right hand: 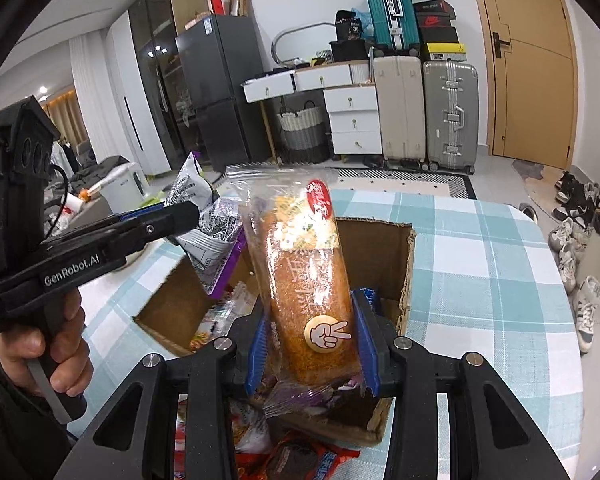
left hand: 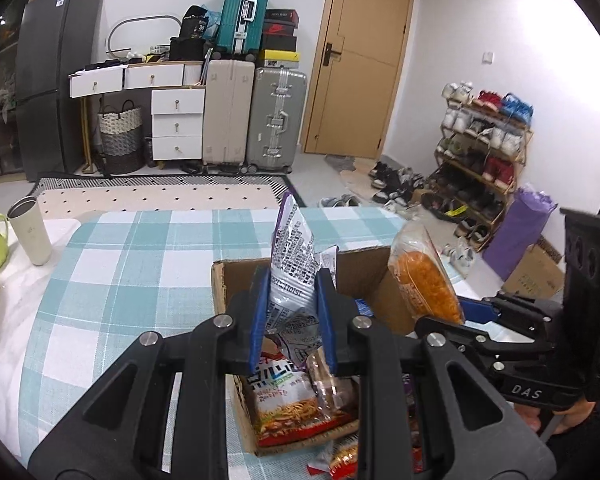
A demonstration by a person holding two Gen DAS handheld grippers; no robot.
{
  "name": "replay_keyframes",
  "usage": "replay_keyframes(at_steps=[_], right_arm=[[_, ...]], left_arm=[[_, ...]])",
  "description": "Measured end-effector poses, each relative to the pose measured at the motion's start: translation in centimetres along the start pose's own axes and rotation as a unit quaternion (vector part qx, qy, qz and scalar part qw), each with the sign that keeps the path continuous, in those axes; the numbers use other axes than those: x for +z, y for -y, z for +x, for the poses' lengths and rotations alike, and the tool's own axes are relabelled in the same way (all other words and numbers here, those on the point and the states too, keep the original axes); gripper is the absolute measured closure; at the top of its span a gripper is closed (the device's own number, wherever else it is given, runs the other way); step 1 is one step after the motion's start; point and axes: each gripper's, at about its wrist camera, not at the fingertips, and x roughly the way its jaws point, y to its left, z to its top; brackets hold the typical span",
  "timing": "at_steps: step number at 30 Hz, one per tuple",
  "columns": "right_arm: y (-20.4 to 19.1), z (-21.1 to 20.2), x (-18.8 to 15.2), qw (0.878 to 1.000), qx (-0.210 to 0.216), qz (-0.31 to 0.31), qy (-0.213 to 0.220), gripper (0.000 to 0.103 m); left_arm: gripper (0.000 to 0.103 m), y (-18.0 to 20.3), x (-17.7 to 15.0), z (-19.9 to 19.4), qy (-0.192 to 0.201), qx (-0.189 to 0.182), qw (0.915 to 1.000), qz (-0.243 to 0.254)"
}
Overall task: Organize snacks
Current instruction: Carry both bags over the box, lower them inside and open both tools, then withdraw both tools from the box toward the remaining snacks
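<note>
Snack packets [left hand: 296, 404] in box [left hand: 220, 280] on table [left hand: 140, 248]

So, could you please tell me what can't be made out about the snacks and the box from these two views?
- Cardboard box: its near part and most contents are hidden by the gripper bodies in both views.
- Purple-and-silver snack bag: lower end hidden between the left gripper jaws; print too small to read.
- Bread pack: underside hidden by the right gripper.
- Red packets: cut off by the bottom edge.
</note>
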Motion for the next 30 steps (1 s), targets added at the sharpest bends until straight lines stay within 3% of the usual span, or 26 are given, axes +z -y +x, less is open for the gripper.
replay_keyframes(at_steps=[7, 12, 14, 16, 18, 19, 21, 24, 26, 27, 30], right_arm=[[0.0, 2.4, -0.2, 1.0, -0.012, -0.009, -0.023, 0.064], [-0.2, 2.2, 0.0, 1.0, -0.015, -0.013, -0.01, 0.064], [-0.3, 1.8, 0.1, 1.0, -0.014, -0.017, -0.007, 0.06], [-0.4, 1.0, 0.1, 1.0, -0.016, -0.022, -0.001, 0.048], [-0.6, 0.0, 0.0, 0.999, -0.022, -0.03, 0.01, 0.041], [-0.7, -0.6, -0.1, 0.999, -0.027, -0.032, 0.014, 0.029], [-0.7, -1.6, -0.3, 0.999, -0.026, -0.03, 0.023, 0.014], [-0.4, -3.1, -1.0, 0.999, -0.032, -0.021, 0.029, 0.004], [-0.2, -3.9, -1.5, 0.999, -0.039, -0.013, 0.032, 0.001], [0.0, -4.2, -1.8, 0.999, -0.04, -0.008, 0.033, 0.001], [0.6, -5.1, -2.7, 0.999, -0.037, 0.011, 0.026, 0.001]], left_arm=[[0.083, -0.1, -1.1, 3.1, -0.021, 0.021, 0.9995, 0.012], [0.082, 0.3, -1.7, 4.1, -0.026, 0.029, 0.9989, 0.026], [0.082, 0.2, -1.7, 4.0, -0.03, 0.022, 0.999, 0.023], [0.08, 0.0, -1.7, 3.6, -0.032, 0.016, 0.9993, 0.014], [0.063, -0.3, -1.7, 3.1, -0.036, 0.009, 0.9993, 0.009], [0.058, -0.3, -1.7, 2.7, -0.039, 0.005, 0.9992, 0.008], [0.039, -0.2, -1.7, 1.6, -0.036, -0.002, 0.9993, 0.007], [0.017, -0.3, -1.9, -0.2, -0.032, -0.011, 0.9994, 0.003], [0.011, -0.3, -2.3, -1.4, -0.034, -0.014, 0.9993, 0.001], [0.001, -0.2, -2.4, -2.0, -0.038, -0.013, 0.9992, 0.001], [0.001, -0.1, -3.1, -3.8, -0.034, -0.008, 0.9994, -0.001]])
